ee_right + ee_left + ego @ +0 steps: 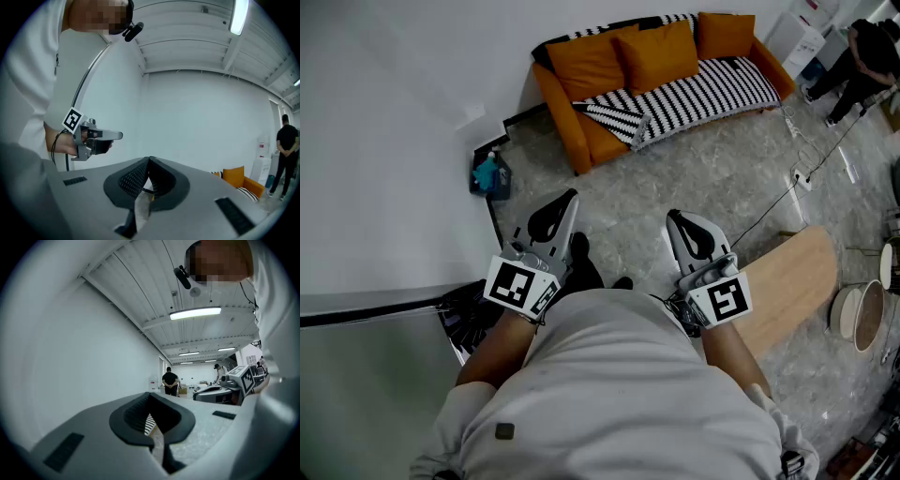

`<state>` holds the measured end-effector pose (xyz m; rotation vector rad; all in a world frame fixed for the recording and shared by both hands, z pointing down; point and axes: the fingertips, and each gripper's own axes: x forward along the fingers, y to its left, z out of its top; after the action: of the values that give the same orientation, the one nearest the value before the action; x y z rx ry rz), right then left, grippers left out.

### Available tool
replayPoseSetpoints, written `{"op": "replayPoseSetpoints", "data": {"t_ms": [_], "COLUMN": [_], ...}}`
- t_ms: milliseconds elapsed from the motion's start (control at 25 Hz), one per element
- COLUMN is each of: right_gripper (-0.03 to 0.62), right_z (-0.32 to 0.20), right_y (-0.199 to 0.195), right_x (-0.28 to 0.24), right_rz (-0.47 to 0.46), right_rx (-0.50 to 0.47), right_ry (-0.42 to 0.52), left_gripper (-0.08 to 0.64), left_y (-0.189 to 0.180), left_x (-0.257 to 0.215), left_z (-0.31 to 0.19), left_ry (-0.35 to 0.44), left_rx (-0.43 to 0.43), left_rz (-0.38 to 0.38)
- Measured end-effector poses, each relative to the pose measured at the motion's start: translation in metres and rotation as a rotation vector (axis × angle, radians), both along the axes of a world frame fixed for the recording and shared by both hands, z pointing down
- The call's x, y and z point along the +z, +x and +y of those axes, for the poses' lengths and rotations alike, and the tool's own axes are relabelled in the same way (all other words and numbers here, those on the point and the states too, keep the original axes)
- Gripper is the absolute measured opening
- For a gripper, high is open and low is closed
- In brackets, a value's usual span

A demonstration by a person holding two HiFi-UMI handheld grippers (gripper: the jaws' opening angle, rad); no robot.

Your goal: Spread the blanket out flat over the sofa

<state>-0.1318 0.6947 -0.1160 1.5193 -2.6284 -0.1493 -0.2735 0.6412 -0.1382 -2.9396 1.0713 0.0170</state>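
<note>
While the blanket (703, 89) drapes the sofa (562, 117), closed jaws hang well apart.

A bare, white lab-like hall: strip light (195, 312) overhead, power strip (803, 178) on stone floor (694, 178), lone orange sofa (572, 127).

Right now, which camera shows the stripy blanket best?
The head view. It looks down on the whole stripy blanket lying along the orange sofa, folded over at one end. The right gripper view catches only a stripy sliver at the sofa's edge. The left gripper view gives just a tiny stripy peek, low in the middle.
</note>
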Motion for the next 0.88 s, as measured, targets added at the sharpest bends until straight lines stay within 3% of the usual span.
{"op": "replayPoseSetpoints", "data": {"t_ms": [520, 880], "right_gripper": [0.026, 0.028], "right_z": [-0.026, -0.105], "right_y": [0.009, 0.001], "right_x": [0.012, 0.025], "right_rz": [-0.025, -0.036], "right_rx": [0.028, 0.063], "right_ry": [-0.03, -0.067], "left_gripper": [0.006, 0.006], "left_y": [0.006, -0.004], "left_x": [0.014, 0.031], "left_z": [-0.03, -0.104], "left_ry": [-0.031, -0.072], "left_rx": [0.024, 0.062], "left_rz": [0.0, -0.023]}}
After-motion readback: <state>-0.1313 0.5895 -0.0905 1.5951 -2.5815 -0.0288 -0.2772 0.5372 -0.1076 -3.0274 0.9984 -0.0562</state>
